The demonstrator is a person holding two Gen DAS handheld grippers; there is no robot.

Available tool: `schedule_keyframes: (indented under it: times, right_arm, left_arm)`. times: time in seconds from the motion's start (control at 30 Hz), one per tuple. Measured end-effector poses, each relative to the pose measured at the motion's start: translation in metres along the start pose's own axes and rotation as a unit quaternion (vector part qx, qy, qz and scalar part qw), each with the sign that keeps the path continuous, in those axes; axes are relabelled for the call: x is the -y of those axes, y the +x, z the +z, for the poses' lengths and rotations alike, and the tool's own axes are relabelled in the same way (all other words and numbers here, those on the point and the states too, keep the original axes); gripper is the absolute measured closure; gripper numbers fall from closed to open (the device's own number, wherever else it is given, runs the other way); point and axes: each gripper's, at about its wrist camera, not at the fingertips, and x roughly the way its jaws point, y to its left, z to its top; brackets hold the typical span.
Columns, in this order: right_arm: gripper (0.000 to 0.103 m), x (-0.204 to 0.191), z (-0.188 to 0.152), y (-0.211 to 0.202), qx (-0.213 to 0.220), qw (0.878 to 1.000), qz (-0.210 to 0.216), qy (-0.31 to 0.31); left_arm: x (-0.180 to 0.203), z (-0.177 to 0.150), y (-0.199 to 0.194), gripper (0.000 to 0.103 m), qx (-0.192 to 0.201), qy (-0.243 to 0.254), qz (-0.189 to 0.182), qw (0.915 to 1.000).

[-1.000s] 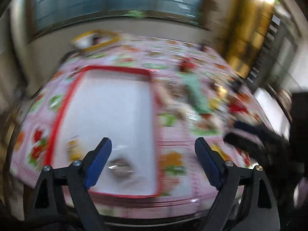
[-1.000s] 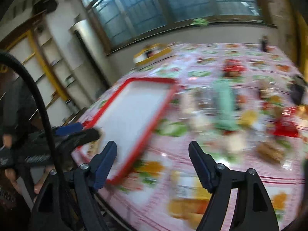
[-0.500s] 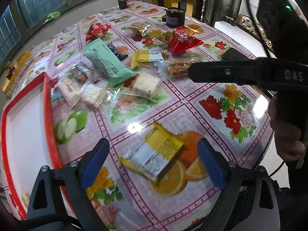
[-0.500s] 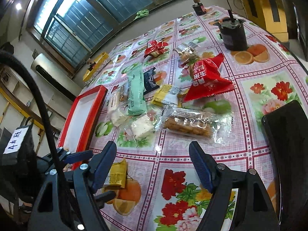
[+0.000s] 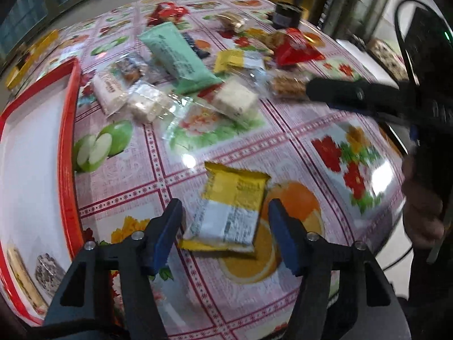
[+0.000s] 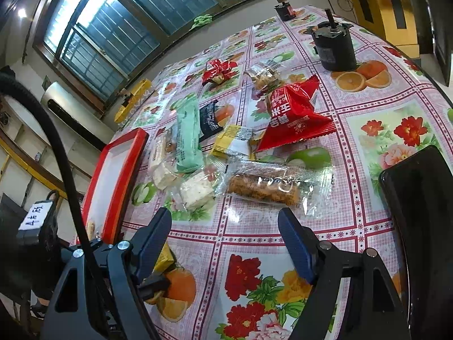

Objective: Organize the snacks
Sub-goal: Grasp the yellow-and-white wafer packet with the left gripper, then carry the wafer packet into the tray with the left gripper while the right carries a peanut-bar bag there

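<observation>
My left gripper [image 5: 225, 226] is open, its jaws on either side of a yellow and white snack packet [image 5: 229, 212] lying on the flowered tablecloth. A red-rimmed white tray [image 5: 68, 141] lies to the left, with two small snacks [image 5: 48, 269] in its near corner. My right gripper [image 6: 225, 243] is open and empty, hovering just short of a clear packet of brown biscuits [image 6: 266, 188]. Behind it lie a white nougat packet [image 6: 196, 191], a green packet [image 6: 187, 138] and a red packet [image 6: 294, 119]. The tray [image 6: 113, 181] shows at the left.
A black jar [image 6: 334, 45] and a small dark bottle [image 6: 284, 8] stand at the far right of the table. A black chair back [image 6: 421, 212] is at the right edge. A yellow box [image 6: 133, 102] sits at the far left. Several more wrapped snacks lie mid-table.
The left gripper has swung from over the tray to the right and dropped low around the yellow packet. The right gripper has turned toward the snack pile and come closer to the biscuits.
</observation>
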Motion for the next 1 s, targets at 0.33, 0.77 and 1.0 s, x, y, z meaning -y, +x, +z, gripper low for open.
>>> schedule_keyframes:
  times: [0.33,0.77,1.0]
  right_arm:
    - [0.026,-0.008,0.026,0.000,0.005,0.998,-0.029,-0.052]
    - [0.027,0.005,0.035,0.036,-0.051,0.997,-0.031,-0.048]
    - [0.051,-0.028,0.001,0.032,-0.050,0.988,-0.102,-0.107]
  left_arm:
    - [-0.022,-0.005,-0.023,0.063,0.041,-0.076,-0.002,0.9963]
    - [-0.057,-0.019,-0.070,0.063,0.087,-0.167,-0.035,0.9814]
    - [-0.077,-0.030,-0.083,0.063,0.093,-0.205,-0.025,0.9740]
